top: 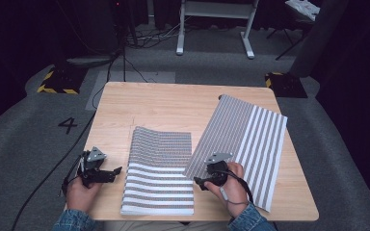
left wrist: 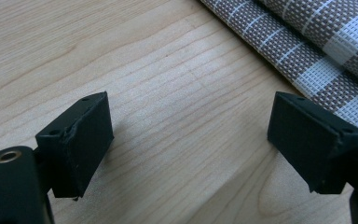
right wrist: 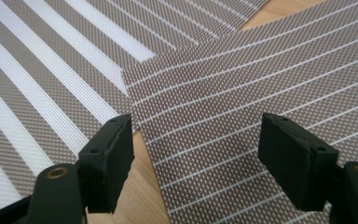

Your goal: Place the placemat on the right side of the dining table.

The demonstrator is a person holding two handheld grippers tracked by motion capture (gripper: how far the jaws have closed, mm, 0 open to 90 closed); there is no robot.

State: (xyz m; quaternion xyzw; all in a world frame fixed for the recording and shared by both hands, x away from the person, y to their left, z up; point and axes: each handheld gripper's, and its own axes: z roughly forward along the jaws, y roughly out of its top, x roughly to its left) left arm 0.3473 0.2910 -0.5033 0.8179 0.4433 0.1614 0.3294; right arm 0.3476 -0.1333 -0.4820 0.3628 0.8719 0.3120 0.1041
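Fingers of the left gripper (left wrist: 191,140) and right gripper (right wrist: 196,158) gape open, holding nothing; two striped mats, one folded (top: 159,175) and one spread (top: 250,139), lie on the counter (top: 173,103).

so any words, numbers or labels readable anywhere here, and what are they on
"4": a dark numeral on the grey floor left of the wooden table.
No print or label can be read on the striped woven placemats, the folded one and the spread one, nor on the left gripper or right gripper.
The yellow and black hazard stripes on the floor carry no text.
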